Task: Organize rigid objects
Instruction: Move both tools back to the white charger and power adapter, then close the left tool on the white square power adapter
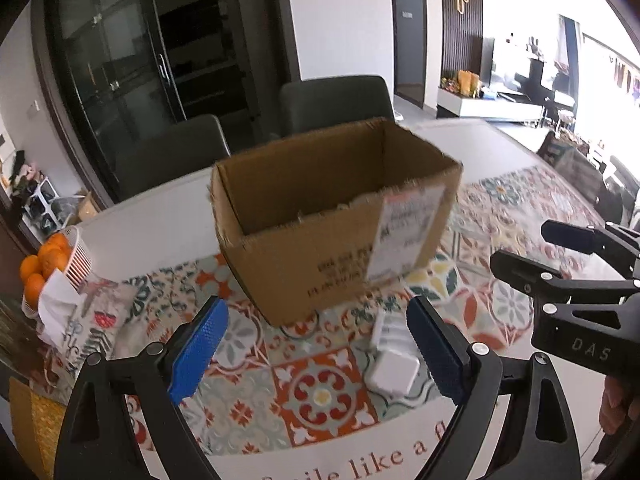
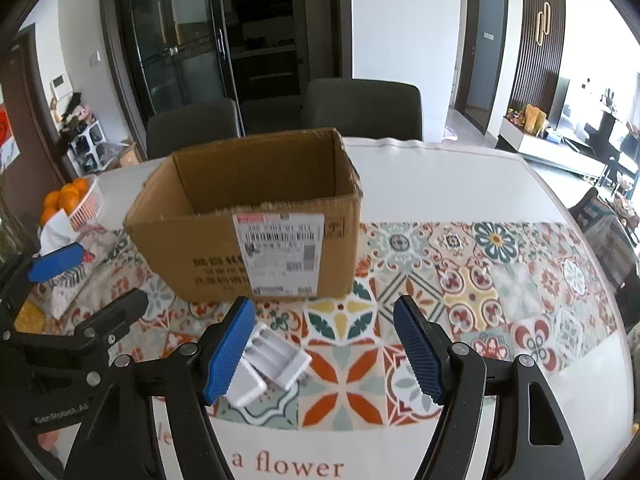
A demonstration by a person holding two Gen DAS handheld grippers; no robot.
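A home dining room: patterned tablecloth, chairs, oranges, glass cabinet.

Basket of oranges at table's left edge; two dark chairs behind; glass-door cabinet.

Open brown cardboard box I saw standing upright on the patterned tablecloth, white shipping label on its near side, two small white plastic pieces lying touching each other just before it, one ribbed, one smooth-cornered.
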